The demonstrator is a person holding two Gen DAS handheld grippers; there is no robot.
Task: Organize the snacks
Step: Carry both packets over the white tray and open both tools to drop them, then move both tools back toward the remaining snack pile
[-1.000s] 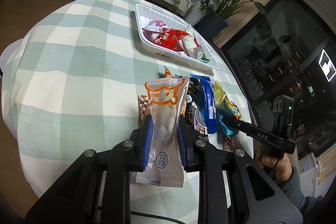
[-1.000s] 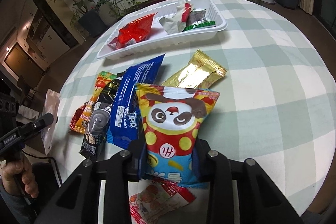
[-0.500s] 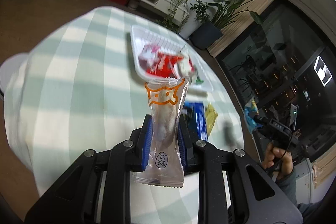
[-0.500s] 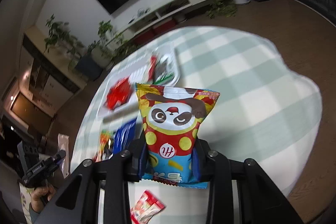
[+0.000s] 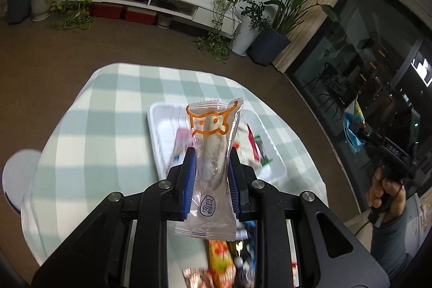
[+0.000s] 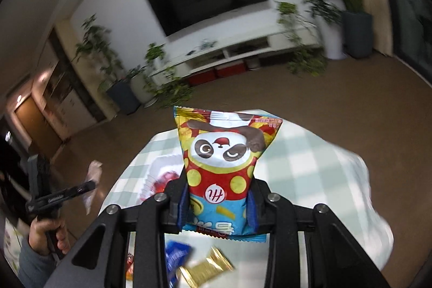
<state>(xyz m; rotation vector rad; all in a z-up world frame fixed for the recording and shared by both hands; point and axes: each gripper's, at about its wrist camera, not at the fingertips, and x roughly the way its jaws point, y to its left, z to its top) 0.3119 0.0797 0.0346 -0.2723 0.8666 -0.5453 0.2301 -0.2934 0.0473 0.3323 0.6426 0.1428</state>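
My left gripper (image 5: 212, 153) is shut on a clear snack packet with an orange cat face (image 5: 213, 153) and holds it high above the white tray (image 5: 154, 136), which holds several wrapped snacks. My right gripper (image 6: 218, 180) is shut on a panda snack bag (image 6: 224, 163), raised high above the table. The right gripper also shows in the left wrist view (image 5: 361, 134), off the table's right side. The left gripper also shows in the right wrist view (image 6: 89, 185), at far left.
The round table has a green-white checked cloth (image 5: 102, 126). Loose snacks lie below: a blue packet (image 6: 175, 258), a gold packet (image 6: 205, 269), an orange packet (image 5: 221, 258). A white stool (image 5: 19, 180) stands left of the table. Plants and a TV shelf line the far wall.
Both grippers have risen well above the table with their packets. The table and tray now look smaller and lower in both views.
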